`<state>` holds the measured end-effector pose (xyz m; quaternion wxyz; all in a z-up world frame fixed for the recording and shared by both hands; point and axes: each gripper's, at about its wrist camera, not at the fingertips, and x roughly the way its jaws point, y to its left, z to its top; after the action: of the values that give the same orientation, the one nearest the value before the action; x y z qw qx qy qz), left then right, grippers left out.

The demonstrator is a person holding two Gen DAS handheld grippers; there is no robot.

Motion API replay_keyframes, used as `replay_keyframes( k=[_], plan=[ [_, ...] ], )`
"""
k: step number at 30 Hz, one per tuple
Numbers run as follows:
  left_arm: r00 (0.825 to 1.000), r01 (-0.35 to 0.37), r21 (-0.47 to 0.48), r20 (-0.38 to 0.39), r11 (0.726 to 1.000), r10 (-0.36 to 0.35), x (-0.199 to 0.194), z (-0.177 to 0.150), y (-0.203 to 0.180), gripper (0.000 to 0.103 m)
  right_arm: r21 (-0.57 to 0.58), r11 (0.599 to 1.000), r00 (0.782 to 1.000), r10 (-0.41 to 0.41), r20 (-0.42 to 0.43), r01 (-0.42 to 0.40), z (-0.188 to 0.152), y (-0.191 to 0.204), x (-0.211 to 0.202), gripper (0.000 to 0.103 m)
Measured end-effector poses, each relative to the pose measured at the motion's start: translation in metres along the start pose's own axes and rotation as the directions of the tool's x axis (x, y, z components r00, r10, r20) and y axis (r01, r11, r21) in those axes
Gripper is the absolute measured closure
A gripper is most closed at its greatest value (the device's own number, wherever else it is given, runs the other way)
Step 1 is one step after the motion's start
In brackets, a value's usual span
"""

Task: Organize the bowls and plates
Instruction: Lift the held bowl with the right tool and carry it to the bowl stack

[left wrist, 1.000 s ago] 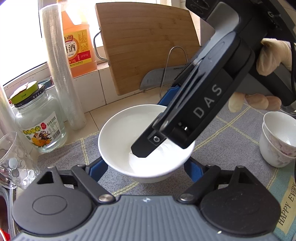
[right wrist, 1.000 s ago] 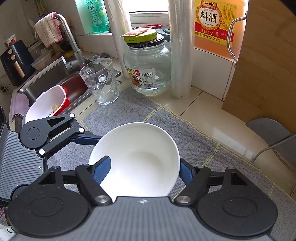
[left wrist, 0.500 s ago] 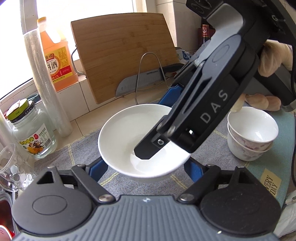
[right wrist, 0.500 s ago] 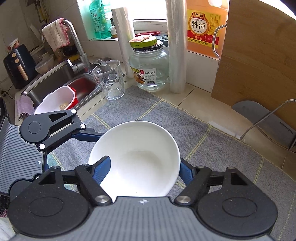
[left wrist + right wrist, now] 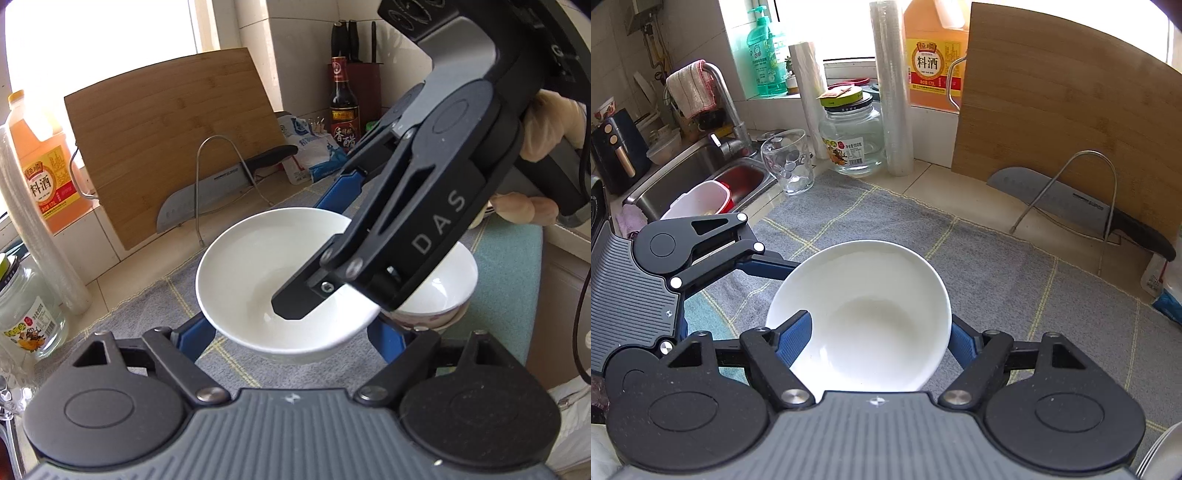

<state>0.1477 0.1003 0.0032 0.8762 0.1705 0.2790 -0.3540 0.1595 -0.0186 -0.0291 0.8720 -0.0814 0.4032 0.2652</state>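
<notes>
White bowl [image 5: 864, 314] sits pinched at its rim in my right claw [image 5: 875, 343], one finger inside the bowl and one outside. My left claw [image 5: 291, 332] straddles the bowl, fingers apart. Behind the bowl stand stacked cups [image 5: 443, 295]; beneath the bowl lies a grey mat [image 5: 997, 266].

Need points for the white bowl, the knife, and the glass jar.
white bowl [image 5: 871, 314]: right wrist view, on the inner wall near the bottom.
knife [image 5: 1049, 194]: right wrist view, on the grey blade under the wire stand.
glass jar [image 5: 851, 142]: right wrist view, on the clear body above the label.
</notes>
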Motion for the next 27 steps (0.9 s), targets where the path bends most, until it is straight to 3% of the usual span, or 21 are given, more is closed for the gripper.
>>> replay_keyframes(
  k=[13,27],
  plan=[
    [0.991,0.130,0.059,0.032,0.990,-0.132,0.022,0.032,-0.051,0.015,0.097,0.989,0.993,-0.116,0.019,0.113,-0.041,-0.041,-0.050,0.020],
    [0.981,0.189,0.039,-0.045,0.981,-0.187,0.046,0.026,-0.065,0.015,0.168,0.981,0.995,-0.094,-0.019,0.096,-0.071,-0.061,-0.039,0.020]
  ],
)
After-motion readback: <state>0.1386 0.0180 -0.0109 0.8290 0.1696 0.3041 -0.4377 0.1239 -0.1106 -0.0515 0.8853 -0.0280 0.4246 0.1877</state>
